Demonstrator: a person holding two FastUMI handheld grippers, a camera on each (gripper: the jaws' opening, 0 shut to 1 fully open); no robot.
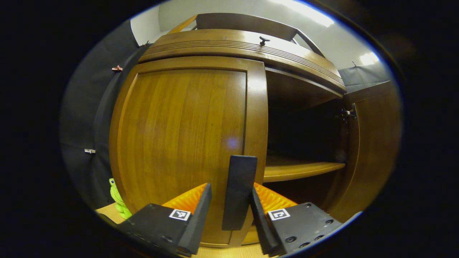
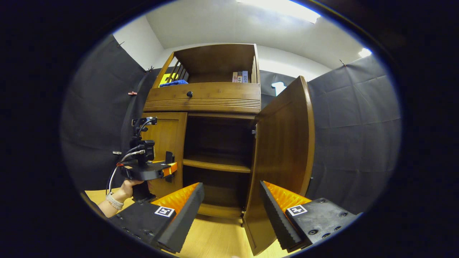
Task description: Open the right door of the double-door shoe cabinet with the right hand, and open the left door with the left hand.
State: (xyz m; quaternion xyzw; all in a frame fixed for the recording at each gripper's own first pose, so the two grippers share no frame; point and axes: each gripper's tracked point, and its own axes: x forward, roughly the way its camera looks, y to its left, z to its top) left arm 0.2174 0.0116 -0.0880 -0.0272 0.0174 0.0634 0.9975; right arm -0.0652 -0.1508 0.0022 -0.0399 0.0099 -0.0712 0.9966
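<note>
The wooden shoe cabinet's left door (image 1: 179, 136) is closed. Its dark upright handle (image 1: 239, 186) stands between the fingers of my left gripper (image 1: 230, 188), which is open: the right finger touches the handle and the left finger is a gap away. The right door (image 2: 287, 143) is swung wide open, showing the dark inside and a shelf (image 2: 215, 163). My right gripper (image 2: 231, 188) is open and holds nothing, hanging just in front of the open door's free edge. In the right gripper view, the left gripper (image 2: 170, 168) is at the left door (image 2: 168, 139), held by a hand (image 2: 127, 186).
Above the doors is a drawer (image 2: 204, 95) with a dark knob (image 1: 264, 40), and an open top shelf with books (image 2: 240, 76) and a blue cloth (image 2: 174, 83). A green toy (image 1: 118, 200) sits left of the cabinet. The floor (image 2: 215, 233) is light wood.
</note>
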